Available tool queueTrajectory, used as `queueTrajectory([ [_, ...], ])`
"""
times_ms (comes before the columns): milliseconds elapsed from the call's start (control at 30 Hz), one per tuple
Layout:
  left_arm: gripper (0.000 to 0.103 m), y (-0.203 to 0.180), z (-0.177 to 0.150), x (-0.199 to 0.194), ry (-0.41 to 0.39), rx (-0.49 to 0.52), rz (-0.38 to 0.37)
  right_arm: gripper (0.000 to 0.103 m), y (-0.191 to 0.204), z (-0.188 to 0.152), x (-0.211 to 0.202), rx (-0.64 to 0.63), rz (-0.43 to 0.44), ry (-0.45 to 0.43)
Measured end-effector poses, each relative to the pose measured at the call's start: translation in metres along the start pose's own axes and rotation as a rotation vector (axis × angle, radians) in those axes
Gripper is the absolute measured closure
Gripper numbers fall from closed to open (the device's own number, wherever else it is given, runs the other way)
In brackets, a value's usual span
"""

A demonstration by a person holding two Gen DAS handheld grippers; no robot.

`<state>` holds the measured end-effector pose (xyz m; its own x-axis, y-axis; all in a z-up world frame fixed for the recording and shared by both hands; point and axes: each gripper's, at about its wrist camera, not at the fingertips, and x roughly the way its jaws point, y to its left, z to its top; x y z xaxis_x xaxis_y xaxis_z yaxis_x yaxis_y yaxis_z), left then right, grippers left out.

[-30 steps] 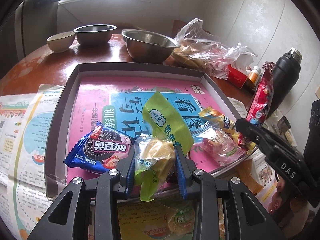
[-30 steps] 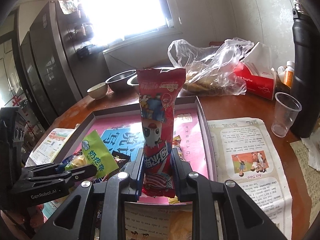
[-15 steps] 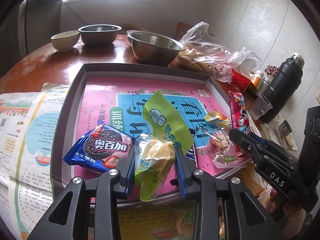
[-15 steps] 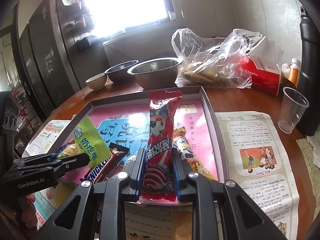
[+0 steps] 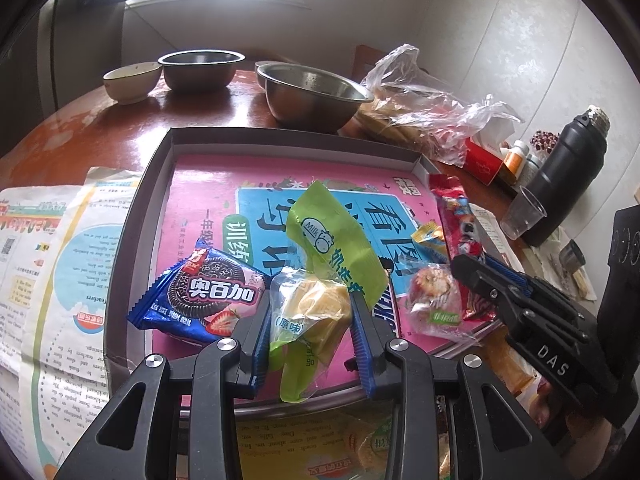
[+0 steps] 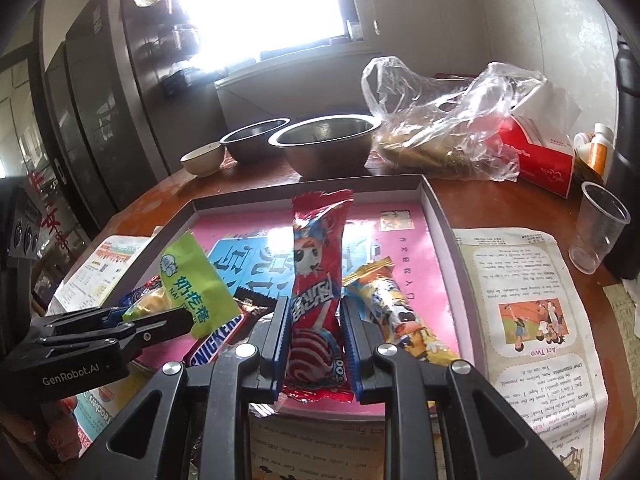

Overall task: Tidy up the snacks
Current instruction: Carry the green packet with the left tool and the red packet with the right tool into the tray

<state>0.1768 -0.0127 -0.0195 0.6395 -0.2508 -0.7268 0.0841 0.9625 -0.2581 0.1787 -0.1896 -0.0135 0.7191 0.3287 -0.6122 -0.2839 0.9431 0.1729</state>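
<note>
My left gripper [image 5: 310, 322] is shut on a green and clear milk-cake packet [image 5: 320, 276], held just above the near edge of the grey tray [image 5: 148, 200]. A blue cookie packet [image 5: 200, 292] lies in the tray to its left. My right gripper [image 6: 314, 334] is shut on a long red candy packet [image 6: 316, 276], which slants up over the tray's pink lining [image 6: 408, 240]. A yellow snack bar [image 6: 392, 312] lies right of it and a Snickers bar [image 6: 216, 344] to the left. Each gripper shows in the other's view: the right [image 5: 476, 270], the left [image 6: 176, 316].
Two steel bowls [image 5: 312, 94] [image 5: 200, 68] and a small ceramic bowl [image 5: 130, 80] stand behind the tray. A plastic bag [image 5: 420, 112], a red tissue box [image 6: 540, 156], a clear cup [image 6: 598, 228] and a black flask [image 5: 568, 168] crowd the right. Newspaper [image 6: 532, 316] flanks the tray.
My right gripper has brought the red packet down from standing high over the tray to slanting low over its lining. The left gripper and its green packet have kept still.
</note>
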Motion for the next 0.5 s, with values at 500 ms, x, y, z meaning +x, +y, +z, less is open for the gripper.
queueTrajectory([
  [500, 0.066, -0.0005, 0.0000, 0.0004, 0.001, 0.000, 0.002, 0.078, -0.0077, -0.0031, -0.0038, 0.032, -0.001, -0.005],
])
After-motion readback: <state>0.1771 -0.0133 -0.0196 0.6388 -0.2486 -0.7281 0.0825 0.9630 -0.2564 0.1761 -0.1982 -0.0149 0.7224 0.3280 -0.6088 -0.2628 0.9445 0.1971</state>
